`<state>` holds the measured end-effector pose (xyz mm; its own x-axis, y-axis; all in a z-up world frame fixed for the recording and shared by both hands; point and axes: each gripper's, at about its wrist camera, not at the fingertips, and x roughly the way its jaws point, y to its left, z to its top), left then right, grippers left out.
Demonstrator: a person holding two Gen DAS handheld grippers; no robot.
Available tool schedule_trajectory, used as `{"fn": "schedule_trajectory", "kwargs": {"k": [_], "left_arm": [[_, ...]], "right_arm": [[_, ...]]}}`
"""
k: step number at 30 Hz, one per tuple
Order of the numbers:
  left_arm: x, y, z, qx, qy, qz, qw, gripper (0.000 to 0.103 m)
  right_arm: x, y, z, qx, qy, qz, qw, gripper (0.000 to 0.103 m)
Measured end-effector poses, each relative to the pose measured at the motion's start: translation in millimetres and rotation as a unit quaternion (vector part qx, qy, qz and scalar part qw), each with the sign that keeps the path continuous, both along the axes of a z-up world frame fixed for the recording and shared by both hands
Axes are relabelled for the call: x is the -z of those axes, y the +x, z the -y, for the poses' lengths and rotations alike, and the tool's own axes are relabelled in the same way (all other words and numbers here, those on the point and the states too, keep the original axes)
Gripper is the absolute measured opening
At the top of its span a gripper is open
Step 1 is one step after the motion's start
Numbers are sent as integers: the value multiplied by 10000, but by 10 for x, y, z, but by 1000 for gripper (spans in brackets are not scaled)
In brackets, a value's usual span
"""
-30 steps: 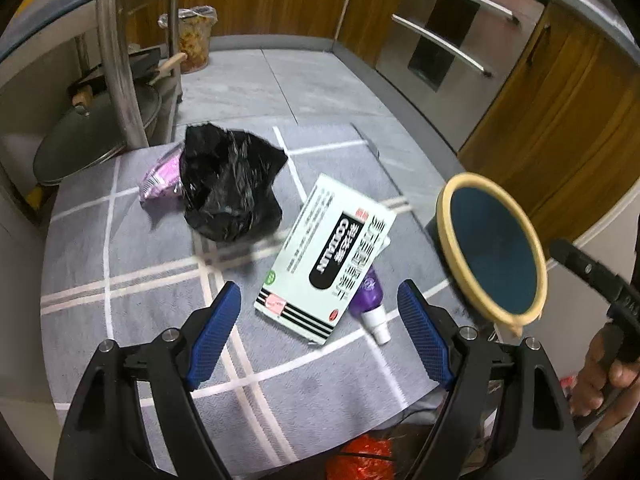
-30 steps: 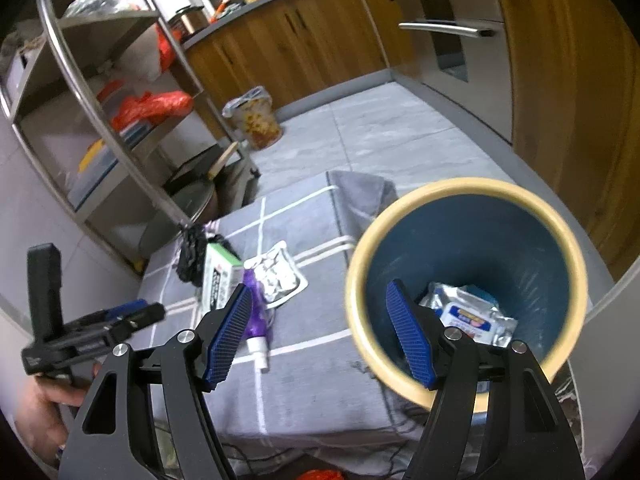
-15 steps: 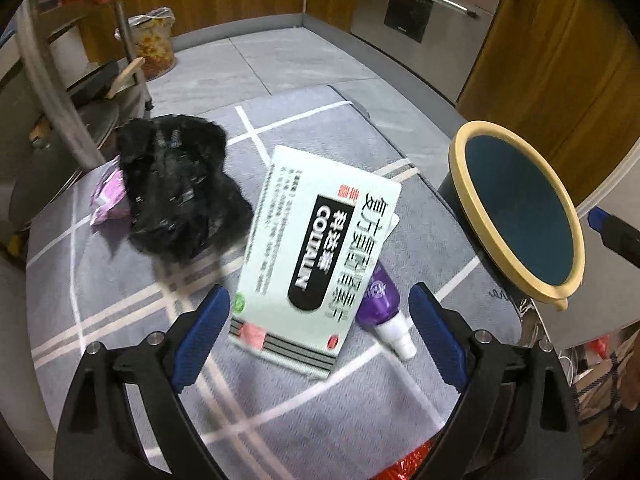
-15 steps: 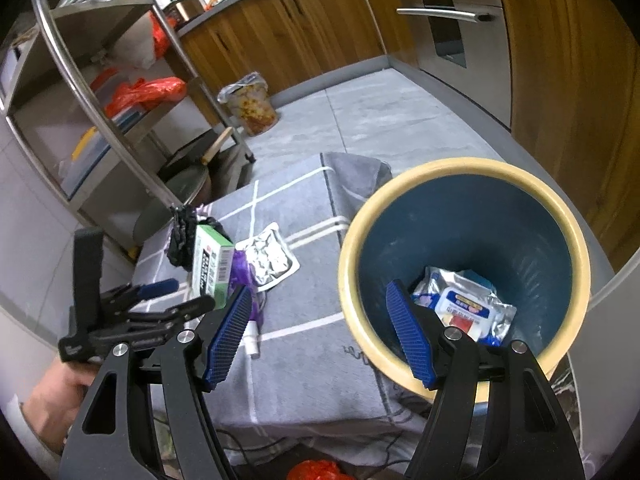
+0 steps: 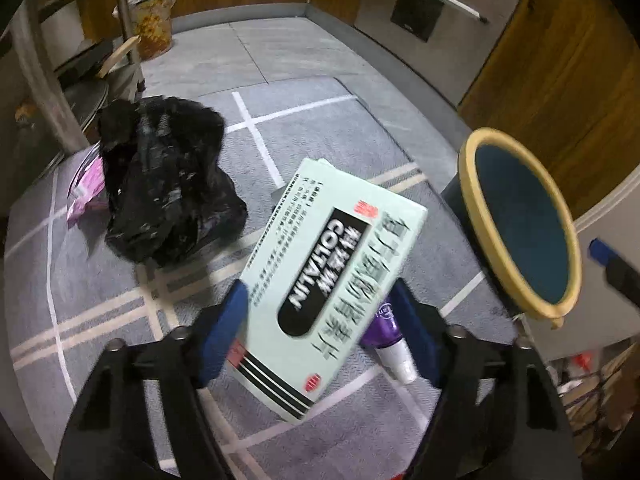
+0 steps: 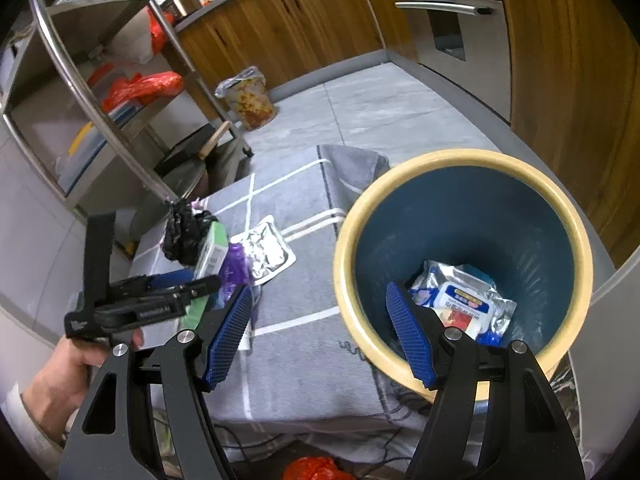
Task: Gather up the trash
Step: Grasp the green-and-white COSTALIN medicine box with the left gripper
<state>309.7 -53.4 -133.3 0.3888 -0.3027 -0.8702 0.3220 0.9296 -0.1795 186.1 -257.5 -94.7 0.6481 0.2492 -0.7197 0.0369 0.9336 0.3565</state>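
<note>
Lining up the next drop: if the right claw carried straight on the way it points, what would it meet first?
Most likely the bin's near rim, which sits between the open right claw's fingers; past it, the foil packet inside. Depth is uncertain.

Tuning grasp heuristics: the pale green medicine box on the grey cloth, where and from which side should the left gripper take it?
Across its two long edges near the close end, from above. The medicine box is flat and broad, its short width just fits the left gripper, whose jaws have just been closing around it. Its far end looks propped up, and the purple bottle crowds one side, so keep that finger tight to the box.
</note>
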Motion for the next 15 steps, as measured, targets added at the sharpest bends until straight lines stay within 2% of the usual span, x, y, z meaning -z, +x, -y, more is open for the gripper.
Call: {"fn": "schedule_trajectory", "kwargs": {"k": [2, 5, 11, 15], "left_arm": [[-51, -24, -69, -76, -118, -5, 9999, 51], [-122, -78, -118, -83, -74, 105, 9999, 39], [-284, -206, -178, -39, 177, 387, 9991, 26], [-359, -295, -245, -169, 249, 501, 9983, 22]], "right_arm": [[3, 8, -35, -51, -18, -3, 10000, 71], [7, 16, -100, -98, -23, -11, 9999, 71], [31, 40, -233, -244, -72, -54, 9997, 71], [85, 68, -337, -357, -119, -126, 9992, 71]]}}
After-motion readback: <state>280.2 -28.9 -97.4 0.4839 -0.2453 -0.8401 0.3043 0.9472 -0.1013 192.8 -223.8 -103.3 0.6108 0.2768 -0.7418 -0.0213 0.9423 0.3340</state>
